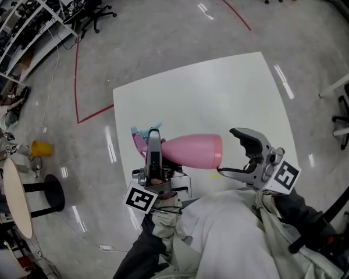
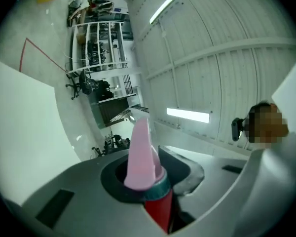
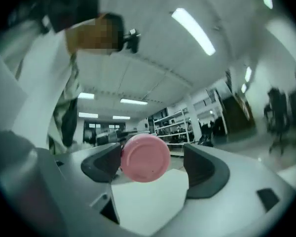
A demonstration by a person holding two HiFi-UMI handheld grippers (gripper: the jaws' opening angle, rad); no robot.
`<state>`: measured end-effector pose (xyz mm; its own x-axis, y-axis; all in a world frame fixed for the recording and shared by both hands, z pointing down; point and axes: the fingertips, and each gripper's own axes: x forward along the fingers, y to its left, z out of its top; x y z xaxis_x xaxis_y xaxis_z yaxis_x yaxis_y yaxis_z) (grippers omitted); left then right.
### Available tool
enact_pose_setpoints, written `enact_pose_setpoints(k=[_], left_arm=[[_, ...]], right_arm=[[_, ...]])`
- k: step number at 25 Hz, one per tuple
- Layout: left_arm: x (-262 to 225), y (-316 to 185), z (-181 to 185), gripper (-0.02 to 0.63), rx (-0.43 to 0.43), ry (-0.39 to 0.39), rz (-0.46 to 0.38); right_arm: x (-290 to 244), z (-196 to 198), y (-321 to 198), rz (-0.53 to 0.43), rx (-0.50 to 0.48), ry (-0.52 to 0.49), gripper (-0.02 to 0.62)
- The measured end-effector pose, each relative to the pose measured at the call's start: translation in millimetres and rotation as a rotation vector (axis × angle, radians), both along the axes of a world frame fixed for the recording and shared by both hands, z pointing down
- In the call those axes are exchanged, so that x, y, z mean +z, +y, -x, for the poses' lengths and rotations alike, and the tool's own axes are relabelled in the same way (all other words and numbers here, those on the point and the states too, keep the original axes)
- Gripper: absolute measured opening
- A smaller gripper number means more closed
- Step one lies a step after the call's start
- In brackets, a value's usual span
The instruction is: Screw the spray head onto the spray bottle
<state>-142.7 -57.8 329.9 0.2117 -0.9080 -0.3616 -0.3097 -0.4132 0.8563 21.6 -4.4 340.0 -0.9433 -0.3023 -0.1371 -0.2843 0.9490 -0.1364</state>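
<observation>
The left hand-held gripper [image 1: 154, 144] gripped the spray head [image 1: 141, 139], holding the pink spray bottle [image 1: 192, 151] level above the desk [image 1: 221, 92], its base between the right hand-held gripper's [image 1: 227, 151] wide jaws, probably for twisting.

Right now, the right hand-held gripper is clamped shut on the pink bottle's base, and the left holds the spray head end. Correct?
No: the right hand-held gripper is open around the pink bottle's base, as the right gripper view shows. The left hand-held gripper holds the spray head end.
</observation>
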Motion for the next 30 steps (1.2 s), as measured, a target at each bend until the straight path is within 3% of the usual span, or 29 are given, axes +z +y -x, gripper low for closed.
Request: enact_pose_setpoints(k=[2,5,7,9,11,15,17,18,20,22,23,24,27,28,30], left_arm=[[8,-6,-1,0.101,0.016,0.017,0.047],[9,-12,-11,0.100,0.055,0.124,0.077],[2,-9,-17,0.100,0.071,0.126,0.062],[-5,-8,-18,0.100,0.082,0.097,0.038],[-11,-11,-14,0.100,0.072,0.064,0.002],[-22,-7,-17,0.101,0.040,-0.106,-0.085],[-25,-3,-25,0.101,0.054,-0.191,-0.123],[-24,-2,-27,0.101,0.064,-0.211,-0.132],[-20,-5,-24,0.101,0.071,-0.206,-0.116],[-10,-10,-14,0.100,0.040,-0.142,-0.064],[-4,-12,-8,0.100,0.020,-0.098,-0.031],[3,-14,-4,0.100,0.003,-0.055,0.004],[26,-15,0,0.100,-0.010,0.010,0.105],[33,-15,-1,0.100,-0.001,0.022,0.140],[45,-18,-4,0.100,0.026,0.071,0.202]], right_arm=[[-1,10,6,-0.233,0.020,0.162,0.375],[6,23,10,-0.435,0.020,0.304,0.374],[9,23,12,-0.482,0.042,0.331,0.376],[9,21,12,-0.429,0.032,0.325,0.376],[12,22,2,-0.197,-0.024,0.256,0.376],[22,23,-22,0.489,-0.202,-0.062,0.376],[36,22,-21,0.772,-0.291,-0.167,0.376],[41,22,-20,0.852,-0.316,-0.192,0.376],[45,26,-19,0.904,-0.326,-0.195,0.376],[43,30,-22,0.845,-0.286,-0.185,0.376],[40,29,-24,0.772,-0.251,-0.184,0.376],[35,26,-26,0.661,-0.204,-0.175,0.374],[16,17,-24,0.196,-0.067,-0.050,0.376],[11,18,-18,0.058,-0.064,0.010,0.376],[8,27,-3,-0.132,-0.106,0.129,0.374]])
